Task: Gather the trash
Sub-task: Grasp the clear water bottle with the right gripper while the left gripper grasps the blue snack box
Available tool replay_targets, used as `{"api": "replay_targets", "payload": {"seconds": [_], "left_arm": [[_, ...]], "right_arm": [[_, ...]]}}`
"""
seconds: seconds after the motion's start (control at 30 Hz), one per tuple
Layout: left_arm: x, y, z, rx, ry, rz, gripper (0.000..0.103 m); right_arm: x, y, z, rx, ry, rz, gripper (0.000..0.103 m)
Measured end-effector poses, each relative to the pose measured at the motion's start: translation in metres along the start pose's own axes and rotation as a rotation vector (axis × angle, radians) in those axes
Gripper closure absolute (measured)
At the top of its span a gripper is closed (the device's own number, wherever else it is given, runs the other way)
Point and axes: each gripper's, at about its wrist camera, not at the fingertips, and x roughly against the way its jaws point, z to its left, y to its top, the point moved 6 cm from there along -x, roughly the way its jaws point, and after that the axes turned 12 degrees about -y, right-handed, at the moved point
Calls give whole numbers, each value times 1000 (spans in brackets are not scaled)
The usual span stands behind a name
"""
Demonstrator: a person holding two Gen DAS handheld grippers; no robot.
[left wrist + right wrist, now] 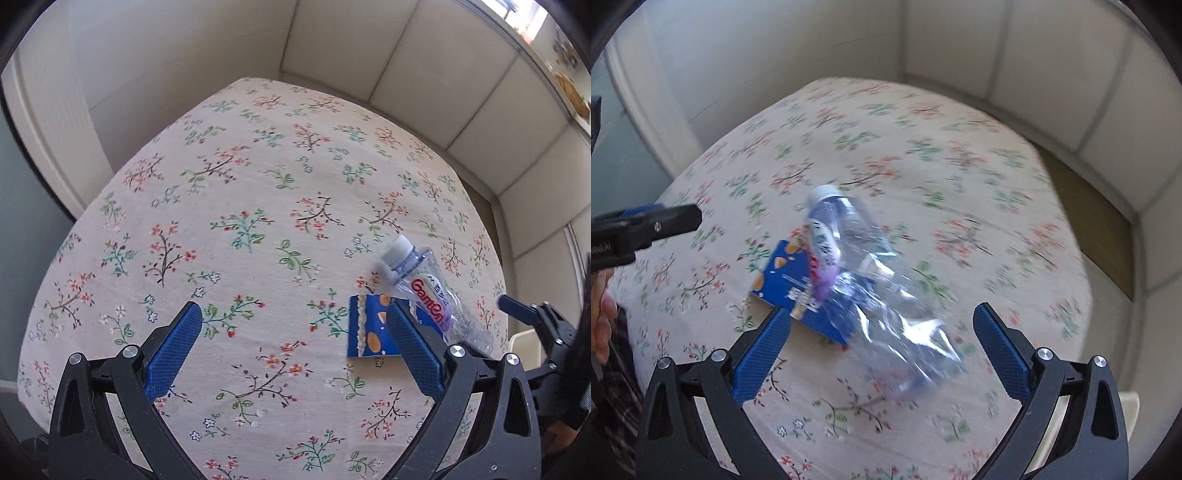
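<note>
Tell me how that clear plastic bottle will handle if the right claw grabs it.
The bottle looks empty and crumpled, so it is probably very light and may buckle under the squeeze. Its glossy wall could slip on the pads. It lies on its side, partly over the blue packet, so a nudge might roll it or drag the packet along.

The left wrist view looks forward and down along its own fingers [173, 350], which fill the lower frame, across a table [258, 166] toward the walls at the top. The bottle [424, 291] and blue packet [369, 328] sit at its lower right, and the right gripper [517, 308] shows at the right edge. The right wrist view faces the same way from nearer those two items: the bottle [871, 280] and packet [779, 273] lie at frame centre, blurred, and the left gripper [657, 225] enters at the left edge. Both views share the table, bottle, packet and far walls.
</note>
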Motion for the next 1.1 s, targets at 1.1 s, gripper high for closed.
{"api": "replay_targets", "payload": {"seconds": [1.1], "left_arm": [[-34, -3, -22, 32, -152, 117, 7]], "right_arm": [[-30, -11, -36, -162, 92, 94, 28]]}}
